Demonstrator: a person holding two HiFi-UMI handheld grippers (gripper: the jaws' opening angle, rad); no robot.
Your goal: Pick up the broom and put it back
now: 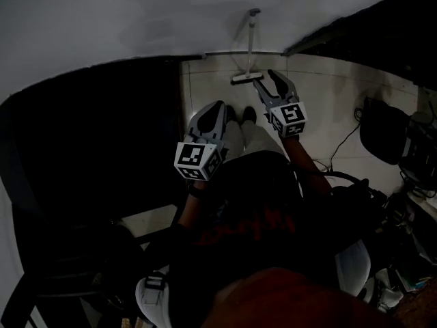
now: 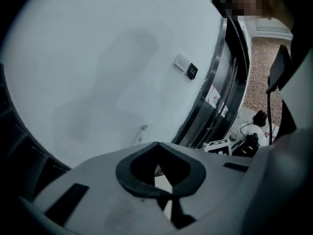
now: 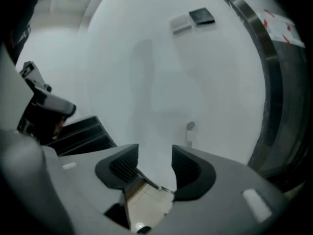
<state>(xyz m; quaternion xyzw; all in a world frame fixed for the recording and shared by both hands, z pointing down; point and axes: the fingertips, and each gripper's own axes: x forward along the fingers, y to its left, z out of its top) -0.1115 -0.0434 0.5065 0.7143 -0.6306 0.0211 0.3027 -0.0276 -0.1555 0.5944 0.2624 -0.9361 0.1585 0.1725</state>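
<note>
The broom (image 1: pixel 250 46) stands against the white wall, its pale handle upright and its flat head on the tiled floor. My right gripper (image 1: pixel 268 79) is just in front of the broom head, open, with nothing between the ribbed pads. The right gripper view has the handle's top (image 3: pixel 190 130) beyond and to the right of the gripper (image 3: pixel 155 159). My left gripper (image 1: pixel 210 115) hangs lower and to the left, over the person's legs. Its tips meet (image 2: pixel 155 145) and it holds nothing. The handle's top (image 2: pixel 143 130) shows far off in the left gripper view.
A dark cabinet or stair (image 1: pixel 95 135) fills the left side. Cables and a black bag (image 1: pixel 382 134) lie on the floor at the right. A metal door frame (image 2: pixel 222 87) rises right of the wall, which carries a switch plate (image 3: pixel 191 19).
</note>
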